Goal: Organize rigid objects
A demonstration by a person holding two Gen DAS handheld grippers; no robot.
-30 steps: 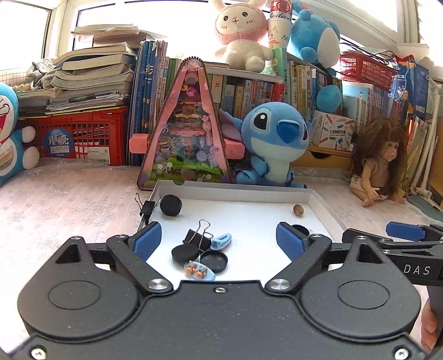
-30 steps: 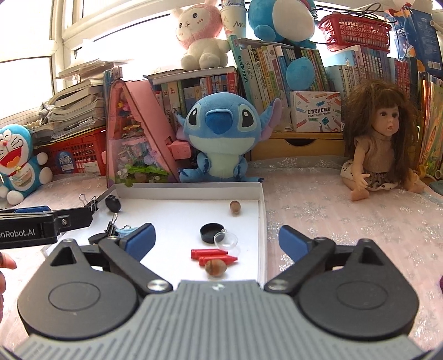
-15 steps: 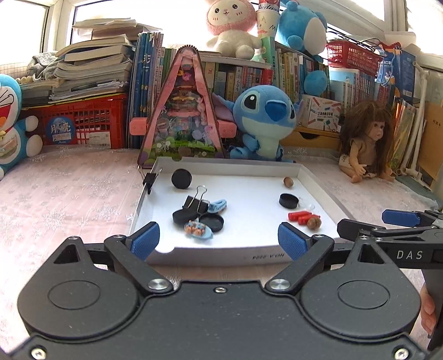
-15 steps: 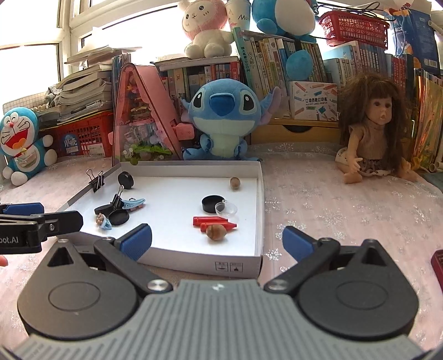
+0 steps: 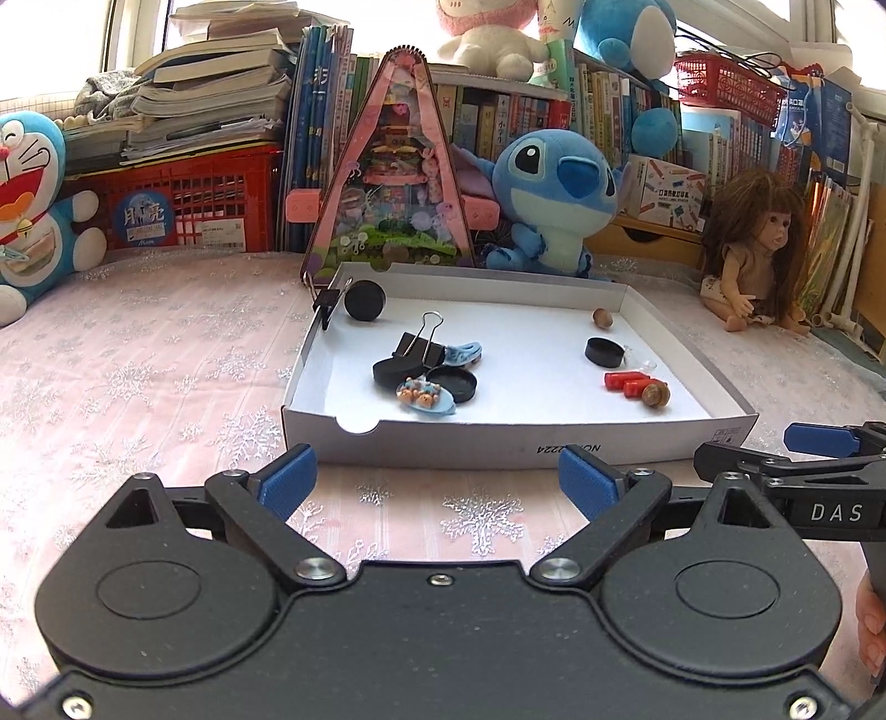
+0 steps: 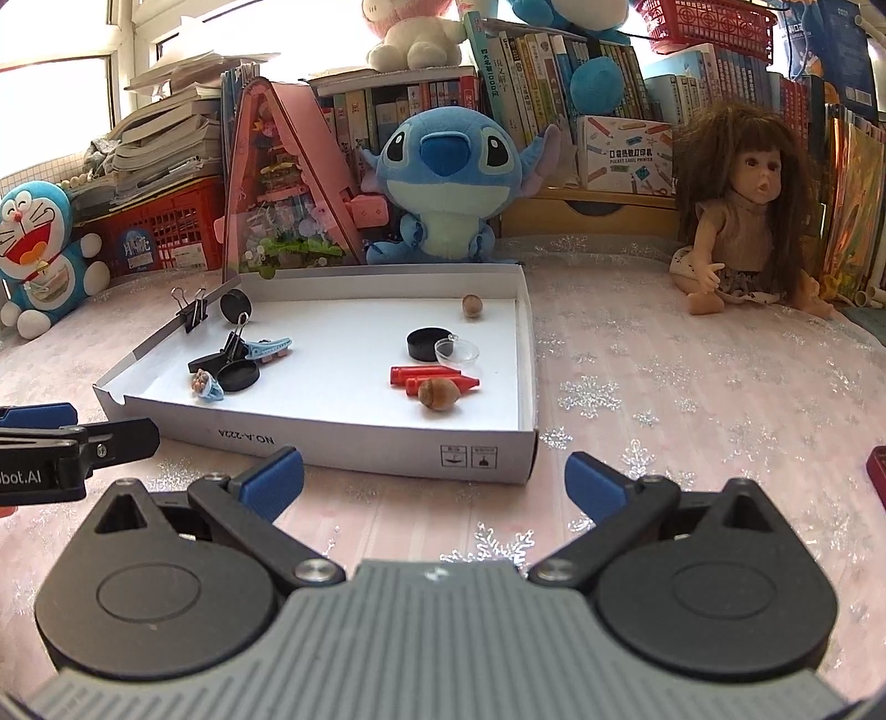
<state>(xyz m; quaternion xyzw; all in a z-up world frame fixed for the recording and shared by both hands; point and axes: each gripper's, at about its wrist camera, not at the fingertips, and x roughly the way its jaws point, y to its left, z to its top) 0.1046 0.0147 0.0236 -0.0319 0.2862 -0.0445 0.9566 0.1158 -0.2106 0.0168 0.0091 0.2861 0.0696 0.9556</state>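
Both grippers, left point(image 5: 437, 479) and right point(image 6: 434, 477), hover with jaws spread wide and empty just short of the white tray's point(image 6: 354, 443) near wall, inside which black caps and binder clips cluster at 10 o'clock and red pieces point(image 6: 429, 379) with an acorn point(image 6: 438, 394) at 1 o'clock.

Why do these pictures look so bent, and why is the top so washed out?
Left wrist view: a fisheye lens bows the white box and darkens the corners; window light behind the book stacks blows out to white. Right wrist view: same curving, with glare around the pink bunny plush; the small things in the box stay sharp.
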